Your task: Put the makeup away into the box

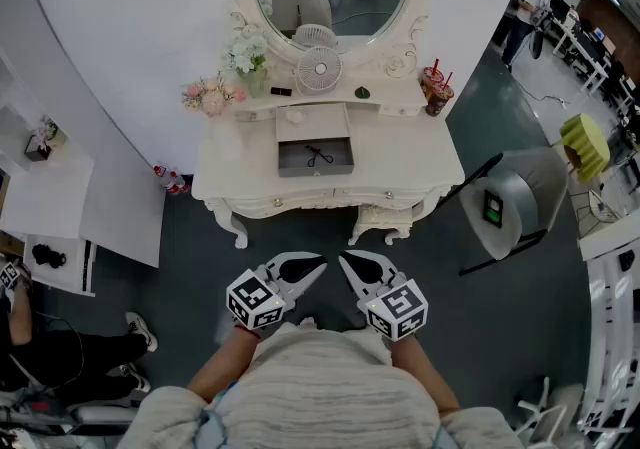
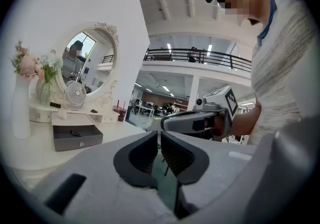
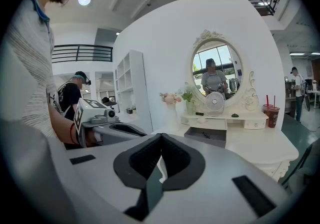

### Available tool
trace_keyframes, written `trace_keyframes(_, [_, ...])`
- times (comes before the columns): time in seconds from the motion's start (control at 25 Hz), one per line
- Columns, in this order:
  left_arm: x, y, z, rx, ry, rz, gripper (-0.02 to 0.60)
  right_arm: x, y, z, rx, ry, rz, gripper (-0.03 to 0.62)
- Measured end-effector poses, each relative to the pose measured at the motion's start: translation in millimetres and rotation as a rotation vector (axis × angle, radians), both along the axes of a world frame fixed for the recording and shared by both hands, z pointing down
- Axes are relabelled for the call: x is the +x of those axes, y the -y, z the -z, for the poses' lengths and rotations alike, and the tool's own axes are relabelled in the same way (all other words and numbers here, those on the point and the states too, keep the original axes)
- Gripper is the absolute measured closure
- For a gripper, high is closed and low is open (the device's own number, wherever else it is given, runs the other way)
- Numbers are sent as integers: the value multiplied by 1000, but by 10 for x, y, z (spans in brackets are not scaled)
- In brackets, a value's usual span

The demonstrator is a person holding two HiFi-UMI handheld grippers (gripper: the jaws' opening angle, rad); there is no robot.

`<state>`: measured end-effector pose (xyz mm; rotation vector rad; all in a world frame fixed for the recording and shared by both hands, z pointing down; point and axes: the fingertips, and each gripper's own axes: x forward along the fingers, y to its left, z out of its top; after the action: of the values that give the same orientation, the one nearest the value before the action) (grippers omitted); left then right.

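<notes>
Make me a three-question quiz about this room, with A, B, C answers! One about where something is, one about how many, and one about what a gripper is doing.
1. Where is the grey box?
A. On the floor
B. In a gripper
C. On the white table, in front of the fan

2. How many cups with straws stand at the table's end?
A. One
B. Two
C. Four

3. What are the right gripper's jaws doing?
A. Shut, holding nothing
B. Holding a brush
C. Wide open

Answers:
1 C: the grey box sits on the white table, nearer us than the fan.
2 B: two cups stand side by side.
3 A: the right gripper shows its jaws meeting with nothing between them.
</notes>
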<state>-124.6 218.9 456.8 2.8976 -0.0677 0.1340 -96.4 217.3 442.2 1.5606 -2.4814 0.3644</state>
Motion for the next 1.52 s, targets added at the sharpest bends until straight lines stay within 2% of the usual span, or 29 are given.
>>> trace_keyframes(0.56, [-65,98,32,3,-3,-3,566,-72,87,-12,-17,-6,10,586])
trace_keyframes(0.76, [-151,152,19,-4,-12,4,566,-164,112,13,-16,53,5,584])
trace_keyframes(1.0, [-143,185,-28,-11,-14,-7,566,-202,140,-67,-41,25,15,583])
trace_keyframes(1.52, [3,664,-64,-45,-7,66,566,-58,712,-47,-49,17,96,583])
